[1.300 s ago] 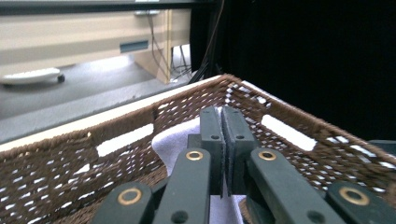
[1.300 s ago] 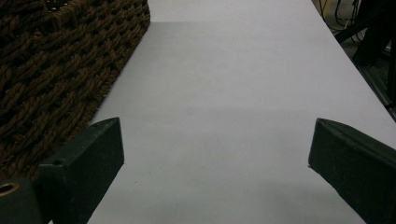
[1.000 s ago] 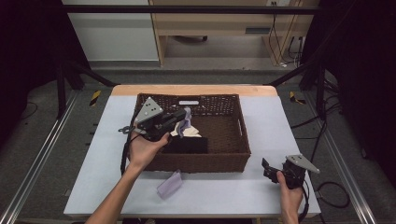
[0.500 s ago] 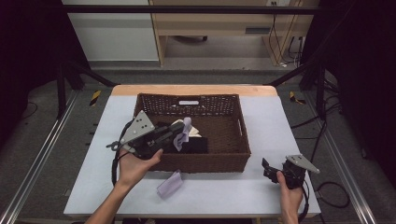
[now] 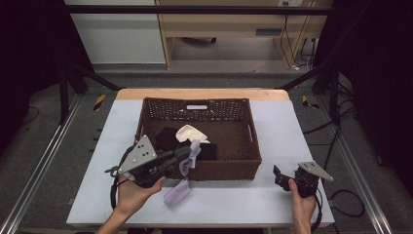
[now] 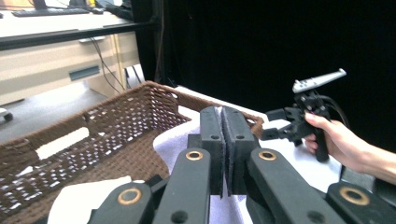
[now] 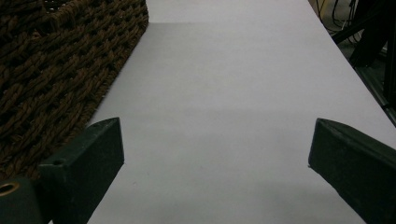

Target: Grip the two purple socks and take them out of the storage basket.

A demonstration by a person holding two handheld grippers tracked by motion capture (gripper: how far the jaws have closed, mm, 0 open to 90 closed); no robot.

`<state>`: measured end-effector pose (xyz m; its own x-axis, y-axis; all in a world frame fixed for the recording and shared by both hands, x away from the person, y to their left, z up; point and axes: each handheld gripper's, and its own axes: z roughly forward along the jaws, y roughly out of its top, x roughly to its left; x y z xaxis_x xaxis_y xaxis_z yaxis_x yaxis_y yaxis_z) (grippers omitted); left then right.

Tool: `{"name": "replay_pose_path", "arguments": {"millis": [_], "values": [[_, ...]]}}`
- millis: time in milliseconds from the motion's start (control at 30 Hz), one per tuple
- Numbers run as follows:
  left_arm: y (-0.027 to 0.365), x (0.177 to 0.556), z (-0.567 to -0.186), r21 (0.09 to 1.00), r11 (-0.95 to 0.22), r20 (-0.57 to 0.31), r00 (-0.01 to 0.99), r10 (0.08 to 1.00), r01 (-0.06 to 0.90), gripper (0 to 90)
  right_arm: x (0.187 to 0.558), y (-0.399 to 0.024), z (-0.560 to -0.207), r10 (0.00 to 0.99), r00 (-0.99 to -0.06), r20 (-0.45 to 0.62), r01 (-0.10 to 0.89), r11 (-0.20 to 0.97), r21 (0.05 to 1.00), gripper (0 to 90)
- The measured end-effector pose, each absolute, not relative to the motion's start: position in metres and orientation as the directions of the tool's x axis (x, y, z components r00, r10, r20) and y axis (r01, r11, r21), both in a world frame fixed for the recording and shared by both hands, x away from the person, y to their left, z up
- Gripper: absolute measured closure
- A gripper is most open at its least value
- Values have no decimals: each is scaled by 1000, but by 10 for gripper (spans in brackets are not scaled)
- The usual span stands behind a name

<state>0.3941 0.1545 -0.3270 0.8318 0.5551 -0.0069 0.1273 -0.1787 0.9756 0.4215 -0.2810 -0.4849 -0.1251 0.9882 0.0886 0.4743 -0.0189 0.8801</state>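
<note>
A brown wicker basket [image 5: 253,141] stands in the middle of the white table. My left gripper [image 5: 187,153] hovers at the basket's front left wall, shut on a lavender cloth [image 5: 193,150] that hangs from its tips. In the left gripper view the two jaws [image 6: 224,135] are pressed together, the pale cloth [image 6: 171,140] bunched behind them above the basket [image 6: 116,116]. My right gripper [image 5: 279,175] rests at the table's front right, open. Its jaws [image 7: 217,154] stand far apart over bare table.
A second lavender cloth [image 5: 176,192] lies on the table in front of the basket. Inside the basket lie a cream cloth [image 5: 191,132] and black cloths [image 5: 167,138]. The basket's corner [image 7: 46,60] is just left of my right gripper. Metal rails run along both table sides.
My left gripper has drawn back toward the near left, carrying the lavender cloth from over the basket's inside to its front wall. The right gripper has not moved.
</note>
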Motion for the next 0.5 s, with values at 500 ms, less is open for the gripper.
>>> {"name": "replay_pose_path", "arguments": {"millis": [500], "values": [[138,375,-373,930,-315,-15,874,485,191,876,421,-281,-485,989,-123,87,475,-19,880,39]]}}
